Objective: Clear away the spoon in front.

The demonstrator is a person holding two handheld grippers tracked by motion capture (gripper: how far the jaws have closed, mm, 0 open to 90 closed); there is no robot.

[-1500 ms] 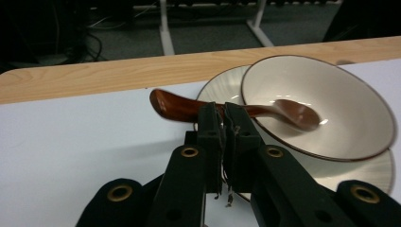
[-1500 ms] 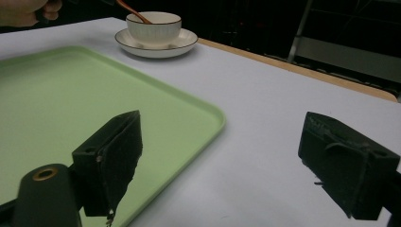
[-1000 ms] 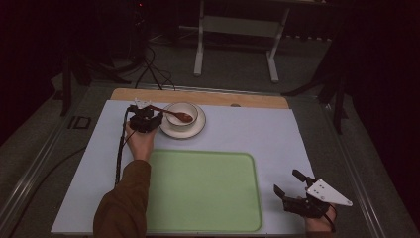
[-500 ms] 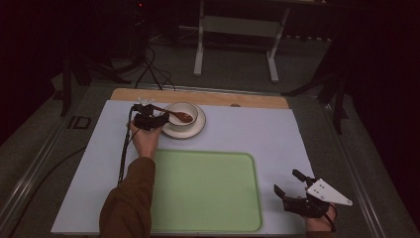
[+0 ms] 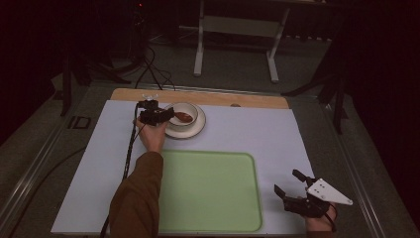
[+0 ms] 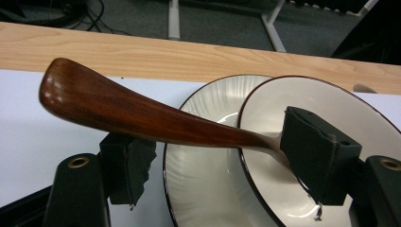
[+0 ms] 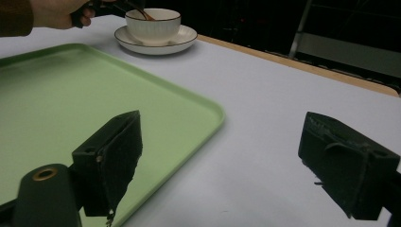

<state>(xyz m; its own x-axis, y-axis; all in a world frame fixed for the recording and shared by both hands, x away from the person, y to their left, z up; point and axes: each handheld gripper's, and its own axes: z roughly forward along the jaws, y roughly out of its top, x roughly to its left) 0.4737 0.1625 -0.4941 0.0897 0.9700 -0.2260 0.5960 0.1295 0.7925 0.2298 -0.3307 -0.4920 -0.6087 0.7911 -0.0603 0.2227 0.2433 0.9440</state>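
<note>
A dark wooden spoon [image 6: 118, 109] leans in a white bowl [image 5: 188, 111] that stands on a white saucer [image 5: 190, 131] at the back of the table. Its handle sticks out over the rim toward my left gripper [image 5: 157, 116]. That gripper [image 6: 224, 163] is open, with its jaws wide on either side of the handle; the right pad [image 6: 321, 161] sits over the bowl [image 6: 331, 104], close to the spoon's neck. My right gripper [image 5: 287, 182] stands open at the front right, nothing between its jaws [image 7: 231, 161].
A green tray [image 5: 208, 191] lies bare at the front middle of the white mat, just left of the right gripper. A wooden strip [image 5: 247, 99] borders the table's far edge. Beyond it are a metal stand and cables on the floor.
My left gripper has edged to the right, closer to the bowl, so its jaws now straddle the spoon handle. The right gripper has stayed put.
</note>
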